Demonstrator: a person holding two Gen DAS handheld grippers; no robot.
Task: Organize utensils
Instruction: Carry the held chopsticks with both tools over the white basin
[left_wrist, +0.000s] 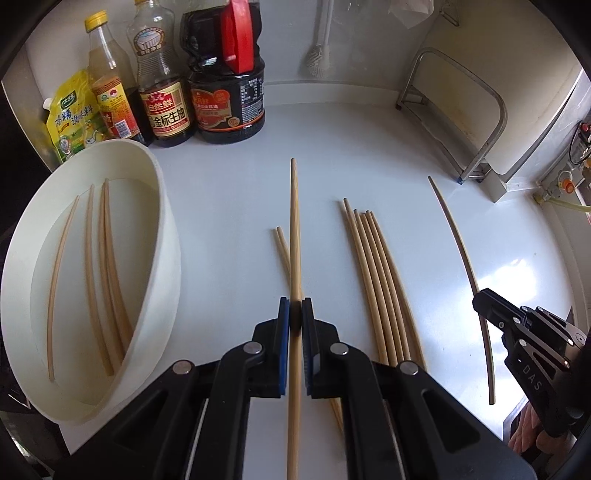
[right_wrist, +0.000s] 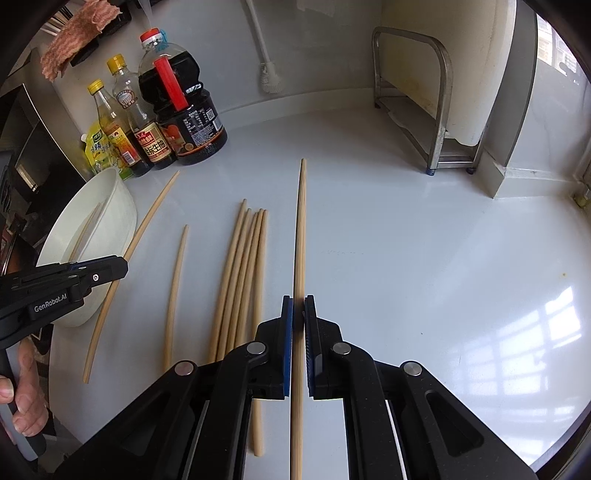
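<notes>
My left gripper (left_wrist: 295, 314) is shut on one bamboo chopstick (left_wrist: 294, 229) and holds it above the white counter, pointing away. My right gripper (right_wrist: 298, 314) is shut on another chopstick (right_wrist: 301, 229), also pointing away. In the left wrist view the right gripper (left_wrist: 480, 301) shows at the right with its chopstick (left_wrist: 458, 240). In the right wrist view the left gripper (right_wrist: 123, 264) shows at the left with its chopstick (right_wrist: 147, 221). A white oval bin (left_wrist: 162, 236) at the left holds several chopsticks (left_wrist: 103, 266). A bundle of several chopsticks (left_wrist: 373, 273) lies on the counter between the grippers, with a loose one (right_wrist: 175, 288) beside it.
Sauce bottles (left_wrist: 166, 81) and a yellow pouch (left_wrist: 70, 114) stand behind the bin (right_wrist: 122, 218). A metal rack (left_wrist: 461, 110) holding a white board stands at the back right. A brush (left_wrist: 319, 44) hangs on the back wall. The counter's front edge is near the bin.
</notes>
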